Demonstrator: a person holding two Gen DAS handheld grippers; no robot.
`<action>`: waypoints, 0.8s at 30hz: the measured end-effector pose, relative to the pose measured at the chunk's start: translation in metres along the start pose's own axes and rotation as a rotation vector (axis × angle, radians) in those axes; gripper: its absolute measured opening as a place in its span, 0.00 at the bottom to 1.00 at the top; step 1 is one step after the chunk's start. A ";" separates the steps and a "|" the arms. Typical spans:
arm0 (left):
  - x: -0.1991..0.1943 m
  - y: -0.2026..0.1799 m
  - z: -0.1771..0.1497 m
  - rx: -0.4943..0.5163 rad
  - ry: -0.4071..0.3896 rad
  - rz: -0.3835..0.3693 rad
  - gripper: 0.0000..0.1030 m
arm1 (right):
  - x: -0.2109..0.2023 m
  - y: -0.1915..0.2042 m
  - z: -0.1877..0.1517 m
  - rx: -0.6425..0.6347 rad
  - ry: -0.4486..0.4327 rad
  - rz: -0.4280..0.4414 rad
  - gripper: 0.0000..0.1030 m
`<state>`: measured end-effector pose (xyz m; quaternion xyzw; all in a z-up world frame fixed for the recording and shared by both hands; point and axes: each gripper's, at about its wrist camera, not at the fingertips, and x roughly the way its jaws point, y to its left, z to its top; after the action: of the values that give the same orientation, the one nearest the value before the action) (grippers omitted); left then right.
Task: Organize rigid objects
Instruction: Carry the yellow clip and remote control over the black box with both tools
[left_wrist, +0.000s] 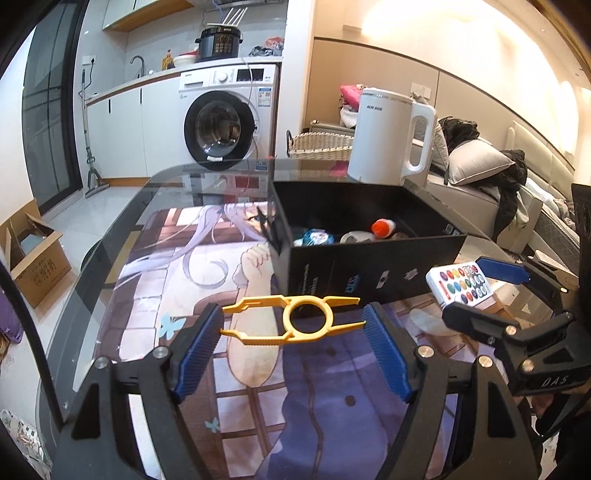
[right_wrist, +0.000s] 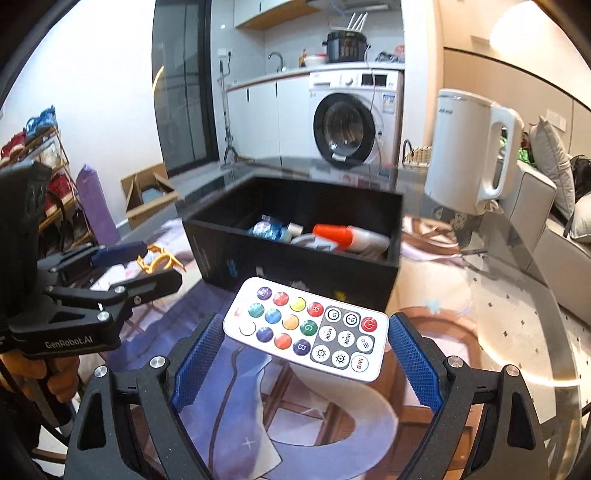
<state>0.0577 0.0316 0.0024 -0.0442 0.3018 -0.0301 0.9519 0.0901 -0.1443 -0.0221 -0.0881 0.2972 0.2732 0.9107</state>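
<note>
My left gripper (left_wrist: 291, 319) is shut on a yellow plastic tool with a ring in its middle (left_wrist: 295, 318), held above the printed mat in front of the black box (left_wrist: 369, 267). My right gripper (right_wrist: 304, 332) is shut on a white remote with coloured buttons (right_wrist: 306, 328), held just in front of the black box (right_wrist: 295, 258). The box holds a white bottle with an orange cap (right_wrist: 347, 236) and a blue item (right_wrist: 266, 229). The remote (left_wrist: 460, 282) and right gripper (left_wrist: 480, 291) show at the right of the left wrist view. The left gripper (right_wrist: 144, 264) shows at the left of the right wrist view.
A white kettle (left_wrist: 391, 136) stands on the glass table (left_wrist: 110, 236) behind the box. A printed mat (left_wrist: 184, 266) covers the table. A washing machine (left_wrist: 225, 118), a cardboard box on the floor (left_wrist: 33, 266) and a sofa (left_wrist: 480, 192) lie beyond.
</note>
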 end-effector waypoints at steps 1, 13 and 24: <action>-0.001 -0.001 0.001 0.003 -0.005 -0.002 0.75 | -0.003 -0.002 0.002 0.007 -0.012 -0.001 0.88; -0.019 -0.015 0.015 0.018 -0.094 -0.034 0.75 | -0.036 -0.006 0.017 -0.005 -0.150 -0.003 0.88; -0.028 -0.025 0.043 0.046 -0.200 -0.031 0.75 | -0.050 -0.008 0.034 -0.013 -0.228 -0.013 0.88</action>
<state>0.0590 0.0119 0.0556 -0.0295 0.2036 -0.0471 0.9775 0.0779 -0.1623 0.0350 -0.0643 0.1895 0.2775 0.9397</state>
